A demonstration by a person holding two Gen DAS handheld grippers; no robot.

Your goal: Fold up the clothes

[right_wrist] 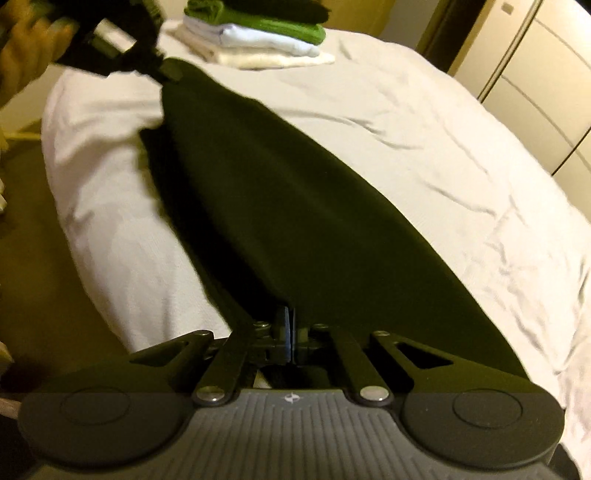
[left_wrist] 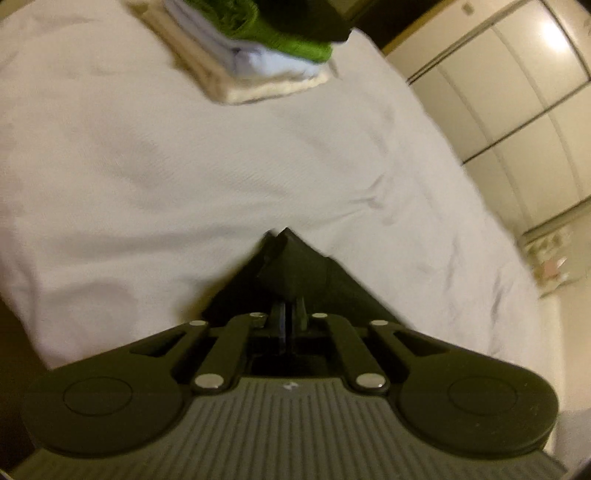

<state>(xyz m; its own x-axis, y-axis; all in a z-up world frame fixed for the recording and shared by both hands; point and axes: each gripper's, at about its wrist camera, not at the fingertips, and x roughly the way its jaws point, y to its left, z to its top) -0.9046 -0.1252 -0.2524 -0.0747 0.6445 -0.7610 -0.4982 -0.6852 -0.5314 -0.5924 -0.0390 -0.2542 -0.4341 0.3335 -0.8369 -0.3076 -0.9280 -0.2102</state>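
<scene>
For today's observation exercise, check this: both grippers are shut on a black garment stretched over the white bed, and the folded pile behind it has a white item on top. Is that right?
One detail is wrong. The folded pile has a black item on top, above green, pale blue and cream layers, as the right wrist view shows. The rest holds: the left gripper and right gripper are shut on the black garment over the white bed.

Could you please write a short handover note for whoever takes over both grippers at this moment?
Left gripper: shut on one end of the dark garment.
Right gripper: shut on the opposite end, so the cloth is stretched between the two over the white bed.
Done: a folded stack sits at the far end of the bed, with cream, pale blue, green and dark pieces from bottom to top.
Left: lay the dark garment down, fold it and probably add it to the stack. No other loose clothes show in these views.
</scene>
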